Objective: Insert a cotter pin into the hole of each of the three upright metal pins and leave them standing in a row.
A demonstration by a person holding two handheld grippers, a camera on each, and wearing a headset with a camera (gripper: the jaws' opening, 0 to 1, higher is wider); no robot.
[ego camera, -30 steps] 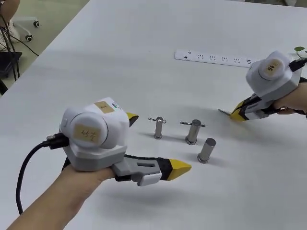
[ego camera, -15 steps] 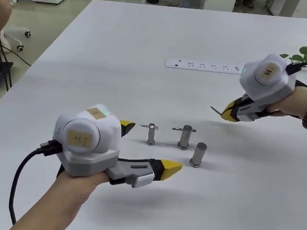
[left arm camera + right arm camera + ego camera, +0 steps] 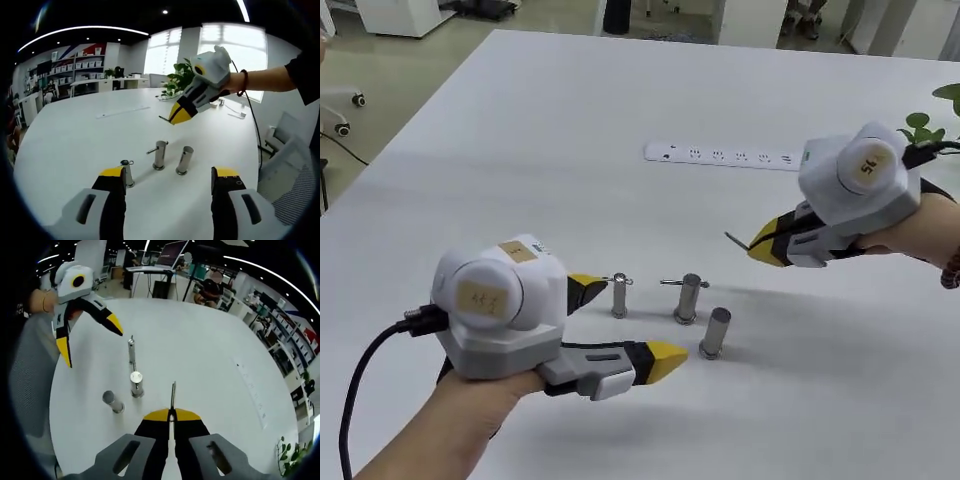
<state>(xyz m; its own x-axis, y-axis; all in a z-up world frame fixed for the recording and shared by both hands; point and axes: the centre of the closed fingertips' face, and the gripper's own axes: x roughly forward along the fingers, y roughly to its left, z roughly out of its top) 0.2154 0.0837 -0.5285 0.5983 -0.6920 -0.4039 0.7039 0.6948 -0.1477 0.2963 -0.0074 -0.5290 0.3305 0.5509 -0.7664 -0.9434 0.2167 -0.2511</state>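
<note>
**Supervisor:** Report jaw state, both units.

**Operator:** I read the left gripper (image 3: 628, 322) with its jaws spread wide and nothing between them. The right gripper (image 3: 760, 248) has its jaws pressed together on the held cotter pin (image 3: 738, 241). In the right gripper view the held cotter pin (image 3: 173, 392) sticks straight out past the yellow tips of the right gripper (image 3: 171, 415).

**Supervisor:** Position of the work?

**Operator:** I see three metal pins upright on the white table (image 3: 520, 150).
- The first pin (image 3: 619, 296) stands just beside the far jaw tip of the left gripper and carries a seated cotter (image 3: 616, 279) near its top.
- The second pin (image 3: 688, 298) is beside it and carries a second seated cotter (image 3: 672, 283).
- The third pin (image 3: 716, 332) stands nearer to me, off the line of the other two.

In the left gripper view the first pin (image 3: 127, 172) sits against the inner side of the left jaw. The second pin (image 3: 160, 155) and third pin (image 3: 185, 160) stand ahead of the left gripper (image 3: 170, 173), between its jaws.

**Supervisor:** Right unit clearance?

**Operator:** The right gripper hangs above the table, well apart from the pins. The held cotter pin's free end points toward them. A power strip (image 3: 720, 156) lies beyond.
</note>
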